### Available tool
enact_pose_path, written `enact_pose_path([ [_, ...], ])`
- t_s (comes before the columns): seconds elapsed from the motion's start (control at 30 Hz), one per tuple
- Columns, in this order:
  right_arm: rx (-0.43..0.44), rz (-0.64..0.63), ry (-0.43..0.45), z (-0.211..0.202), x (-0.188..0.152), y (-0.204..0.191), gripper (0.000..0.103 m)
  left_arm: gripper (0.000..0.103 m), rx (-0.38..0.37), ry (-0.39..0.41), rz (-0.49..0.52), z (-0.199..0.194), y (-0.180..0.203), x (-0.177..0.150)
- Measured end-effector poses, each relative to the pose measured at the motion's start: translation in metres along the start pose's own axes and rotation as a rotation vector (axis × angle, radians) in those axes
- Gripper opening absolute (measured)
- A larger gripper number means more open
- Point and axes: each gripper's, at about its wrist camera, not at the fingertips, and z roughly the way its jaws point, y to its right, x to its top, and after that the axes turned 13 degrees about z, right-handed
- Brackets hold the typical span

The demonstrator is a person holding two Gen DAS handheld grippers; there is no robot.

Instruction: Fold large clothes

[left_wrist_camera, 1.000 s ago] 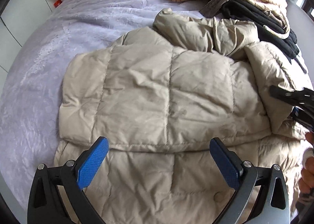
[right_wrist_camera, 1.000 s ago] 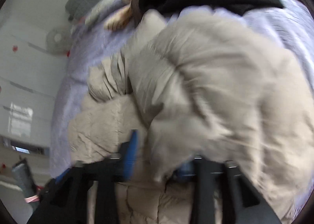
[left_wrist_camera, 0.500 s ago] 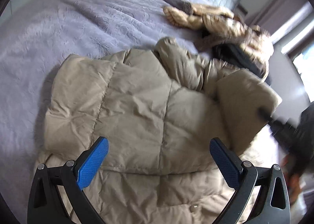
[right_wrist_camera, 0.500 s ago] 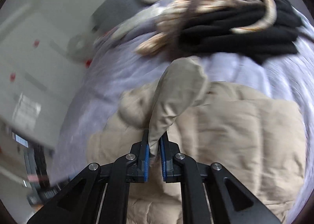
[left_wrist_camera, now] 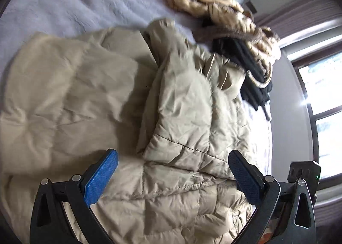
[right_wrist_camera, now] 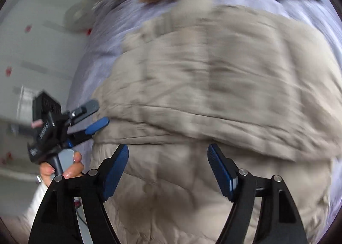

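Note:
A beige quilted puffer jacket (left_wrist_camera: 89, 102) lies flat on the lilac bedspread (left_wrist_camera: 70, 2). Both sleeves lie folded in over its body; the right one (left_wrist_camera: 188, 107) rests across the middle. My left gripper (left_wrist_camera: 173, 175) is open and empty, just above the jacket's near hem. My right gripper (right_wrist_camera: 168, 169) is open and empty over the jacket (right_wrist_camera: 213, 85), which looks blurred in that view. The left gripper (right_wrist_camera: 94, 115) also shows in the right wrist view, at the jacket's left edge.
A heap of other clothes lies beyond the jacket: a tan striped knit (left_wrist_camera: 224, 11) and a black garment (left_wrist_camera: 252, 68). Pillows sit at the headboard. A window (left_wrist_camera: 320, 115) is to the right. A white wall with a fan (right_wrist_camera: 79, 11) is on the left.
My right gripper carried the right sleeve across the jacket, laid it down and opened. My left gripper stayed open and swung its view to the right.

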Motion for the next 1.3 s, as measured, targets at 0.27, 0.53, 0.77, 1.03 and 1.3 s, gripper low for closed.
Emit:
enact_pose_path([
  [0.27, 0.131, 0.495, 0.200, -0.068, 0.029, 0.132, 0.036, 0.023, 0.017, -0.007, 0.010, 0.021, 0.012, 0.023],
  [0.53, 0.024, 0.268, 0.242, -0.068, 0.054, 0.112, 0.009, 0.014, 0.107, 0.001, 0.090, 0.000, 0.005, -0.016],
  [0.77, -0.009, 0.257, 0.195, -0.024, 0.055, 0.115, 0.009, 0.015, 0.160, -0.014, 0.057, -0.007, -0.016, -0.029],
  [1.03, -0.009, 0.228, 0.194, -0.031, 0.052, 0.108, 0.009, 0.015, 0.260, 0.070, 0.161, -0.062, -0.001, -0.013],
  [1.3, -0.072, 0.197, 0.127, -0.031, 0.047, 0.086, 0.044, 0.015, 0.348, 0.007, 0.215, 0.021, 0.008, 0.005],
])
